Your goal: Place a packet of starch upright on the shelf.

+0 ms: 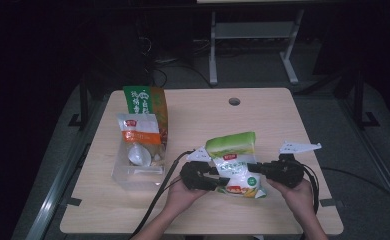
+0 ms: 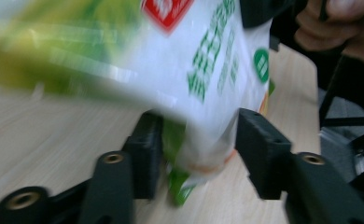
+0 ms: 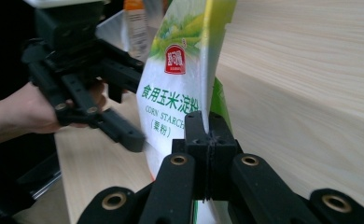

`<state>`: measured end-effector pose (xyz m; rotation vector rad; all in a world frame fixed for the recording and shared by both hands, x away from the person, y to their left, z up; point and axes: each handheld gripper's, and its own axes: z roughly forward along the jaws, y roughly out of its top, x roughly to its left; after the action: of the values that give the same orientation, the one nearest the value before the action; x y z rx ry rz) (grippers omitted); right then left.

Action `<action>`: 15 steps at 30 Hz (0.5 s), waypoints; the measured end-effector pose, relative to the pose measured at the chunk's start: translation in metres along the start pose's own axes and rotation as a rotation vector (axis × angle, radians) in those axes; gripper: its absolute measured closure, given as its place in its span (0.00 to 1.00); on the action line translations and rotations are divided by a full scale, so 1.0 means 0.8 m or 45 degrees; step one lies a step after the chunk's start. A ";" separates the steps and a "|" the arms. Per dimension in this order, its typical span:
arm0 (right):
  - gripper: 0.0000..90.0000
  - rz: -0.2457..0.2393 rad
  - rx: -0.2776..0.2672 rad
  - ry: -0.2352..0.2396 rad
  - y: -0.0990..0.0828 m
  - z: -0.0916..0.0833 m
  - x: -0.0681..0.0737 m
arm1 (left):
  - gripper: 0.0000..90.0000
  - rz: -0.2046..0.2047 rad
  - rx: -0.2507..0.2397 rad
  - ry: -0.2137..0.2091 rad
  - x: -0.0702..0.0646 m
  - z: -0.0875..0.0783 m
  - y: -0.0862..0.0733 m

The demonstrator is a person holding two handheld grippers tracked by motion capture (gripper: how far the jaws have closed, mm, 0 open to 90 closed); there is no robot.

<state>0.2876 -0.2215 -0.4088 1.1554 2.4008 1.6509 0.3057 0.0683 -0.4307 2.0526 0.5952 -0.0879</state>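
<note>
- One corn starch bag (image 1: 235,165) hangs upright just above the table (image 1: 203,210) near its front edge, between two grippers.
- Right gripper (image 3: 207,133) is clamped on the bag's edge; left gripper (image 2: 194,140) straddles the other edge, jaws partly closed, contact unclear.
- Both hands hold the grippers level, pointing inward.
- Farther left: one clear container (image 1: 138,167) with two packets, white-orange (image 1: 138,131) and green (image 1: 145,100).

Dim high view, blurred left close-up

wooden table (image 1: 283,130): clear bin (image 1: 133,175) (packets (image 1: 140,131) inside).
</note>
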 end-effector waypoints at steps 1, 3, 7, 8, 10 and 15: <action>0.99 0.000 0.000 0.000 0.000 0.000 0.000 | 0.60 0.000 0.000 0.000 0.000 0.000 0.000; 0.99 -0.018 0.007 0.010 0.002 0.005 0.005 | 0.65 0.003 -0.004 0.019 0.000 -0.003 0.002; 0.99 -0.046 0.011 0.017 0.006 0.010 0.013 | 0.82 -0.045 -0.055 0.028 0.005 -0.013 0.003; 0.99 -0.051 0.012 0.023 0.006 0.012 0.014 | 0.85 -0.030 -0.057 0.046 0.005 -0.015 0.003; 0.99 -0.066 0.015 0.031 0.008 0.017 0.017 | 0.88 -0.016 -0.061 0.084 0.005 -0.020 0.004; 0.98 -0.106 0.009 0.025 0.017 0.027 0.023 | 0.94 -0.010 -0.098 0.147 0.007 -0.033 0.007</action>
<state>0.2905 -0.1917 -0.4003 1.0296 2.4326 1.6382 0.3085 0.0900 -0.4139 1.9903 0.6676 0.0483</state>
